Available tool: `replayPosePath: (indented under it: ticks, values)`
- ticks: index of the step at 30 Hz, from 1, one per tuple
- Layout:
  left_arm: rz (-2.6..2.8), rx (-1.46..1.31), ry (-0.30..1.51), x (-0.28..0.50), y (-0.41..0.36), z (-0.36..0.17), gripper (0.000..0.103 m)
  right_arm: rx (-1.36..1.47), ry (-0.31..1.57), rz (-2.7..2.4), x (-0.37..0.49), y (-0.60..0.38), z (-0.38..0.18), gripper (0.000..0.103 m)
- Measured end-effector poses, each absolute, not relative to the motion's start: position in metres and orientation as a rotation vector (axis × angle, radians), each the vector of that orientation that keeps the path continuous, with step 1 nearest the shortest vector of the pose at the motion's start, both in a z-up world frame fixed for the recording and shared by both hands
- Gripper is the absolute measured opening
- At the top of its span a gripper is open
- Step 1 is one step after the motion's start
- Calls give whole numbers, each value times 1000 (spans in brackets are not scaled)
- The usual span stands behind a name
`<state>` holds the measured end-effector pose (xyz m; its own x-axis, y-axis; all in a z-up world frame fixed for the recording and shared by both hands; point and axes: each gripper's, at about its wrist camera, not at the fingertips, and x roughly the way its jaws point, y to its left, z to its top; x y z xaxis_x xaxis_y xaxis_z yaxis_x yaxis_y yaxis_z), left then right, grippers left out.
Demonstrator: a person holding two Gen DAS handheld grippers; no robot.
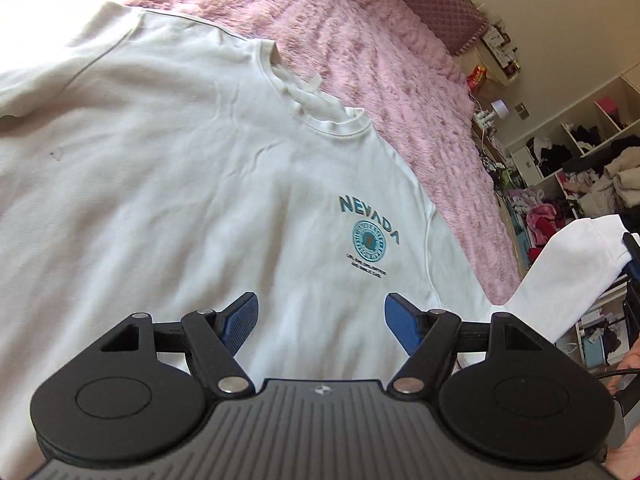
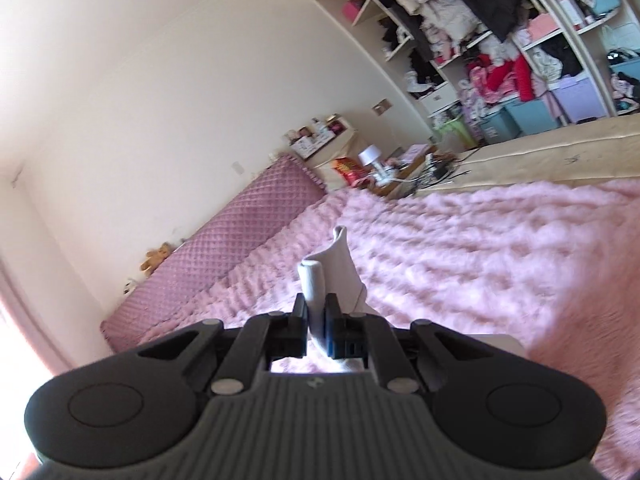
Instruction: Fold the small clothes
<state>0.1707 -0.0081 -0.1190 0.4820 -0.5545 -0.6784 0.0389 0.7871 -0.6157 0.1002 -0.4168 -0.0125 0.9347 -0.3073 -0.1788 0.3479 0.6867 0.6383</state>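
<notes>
A white T-shirt (image 1: 192, 184) with a teal "NEVADA" print (image 1: 370, 224) lies front up and spread flat on the bed. My left gripper (image 1: 320, 300) hovers just above its lower chest, open, with nothing between its blue pads. The shirt's sleeve (image 1: 580, 256) is lifted off the bed at the right, its cuff pinched by a dark gripper at the frame edge. In the right wrist view my right gripper (image 2: 316, 300) is shut on that white sleeve (image 2: 334, 264), whose folded cuff sticks up past the fingertips.
A fluffy pink blanket (image 2: 480, 248) covers the bed, with a quilted mauve headboard cushion (image 2: 240, 236) against the wall. A cluttered nightstand (image 2: 372, 168) stands beside it. Open shelves stuffed with clothes (image 2: 500, 52) and a wooden floor (image 2: 540, 152) lie beyond the bed.
</notes>
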Motion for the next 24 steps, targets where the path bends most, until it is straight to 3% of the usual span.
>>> replayPosePath:
  ticks: [6, 12, 14, 16, 17, 24]
  values:
    - [-267, -685, 923, 156, 85, -117, 84, 669, 197, -78, 171, -270, -14, 3]
    - [-178, -750, 895, 147, 134, -130, 84, 586, 411, 114, 202, -137, -64, 4]
    - [-157, -776, 901, 147, 145, -138, 84, 541, 486, 159, 205, -103, -90, 15]
    - [-140, -796, 909, 147, 151, -147, 84, 529, 563, 210, 207, -82, -113, 33]
    - [-134, -806, 918, 148, 154, -152, 84, 523, 609, 214, 206, -77, -121, 49]
    - [-178, -857, 934, 162, 139, -173, 84, 430, 562, 60, 154, -155, -111, 53]
